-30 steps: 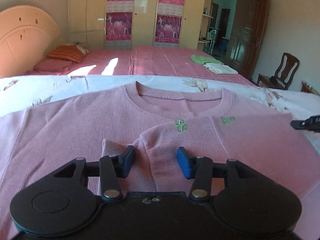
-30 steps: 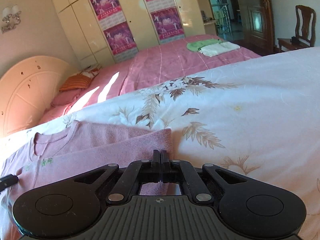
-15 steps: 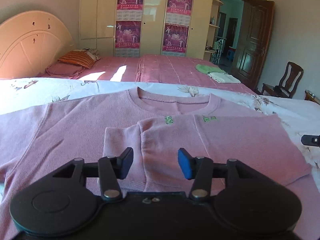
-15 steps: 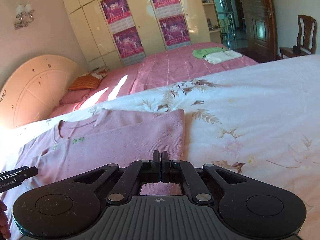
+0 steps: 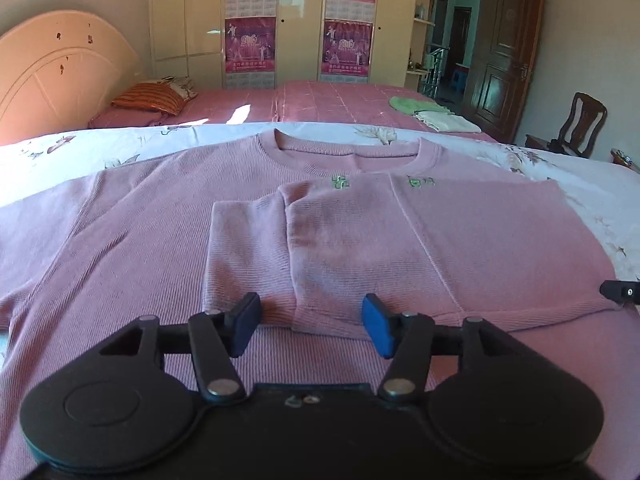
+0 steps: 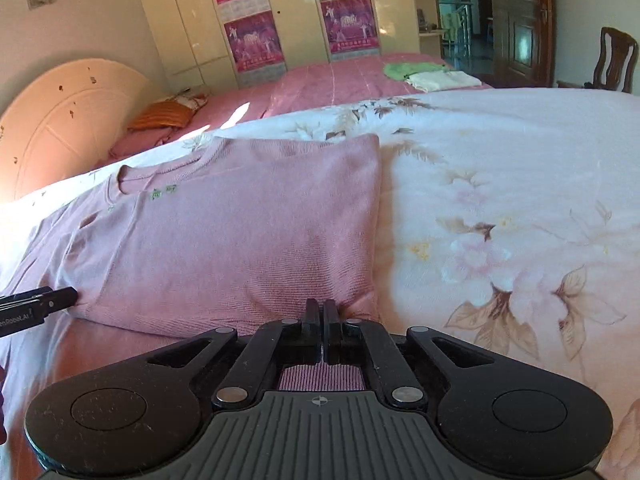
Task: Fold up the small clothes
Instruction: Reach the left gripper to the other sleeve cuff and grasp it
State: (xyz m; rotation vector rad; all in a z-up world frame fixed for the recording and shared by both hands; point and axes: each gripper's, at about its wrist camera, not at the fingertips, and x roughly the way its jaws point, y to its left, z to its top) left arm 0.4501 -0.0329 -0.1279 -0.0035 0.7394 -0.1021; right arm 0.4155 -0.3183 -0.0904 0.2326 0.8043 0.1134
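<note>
Pink ribbed knit sweater (image 5: 160,240) lies flat on floral white bedspread (image 6: 500,180), right side w/ sleeve folded in. Left gripper (image 5: 310,322) jaws wide, empty, over sleeve cuff. Right gripper (image 6: 322,316) jaws closed at fold's corner; whether pinching cloth, can't tell. Next: fold left side in evenly, smooth it.
</note>
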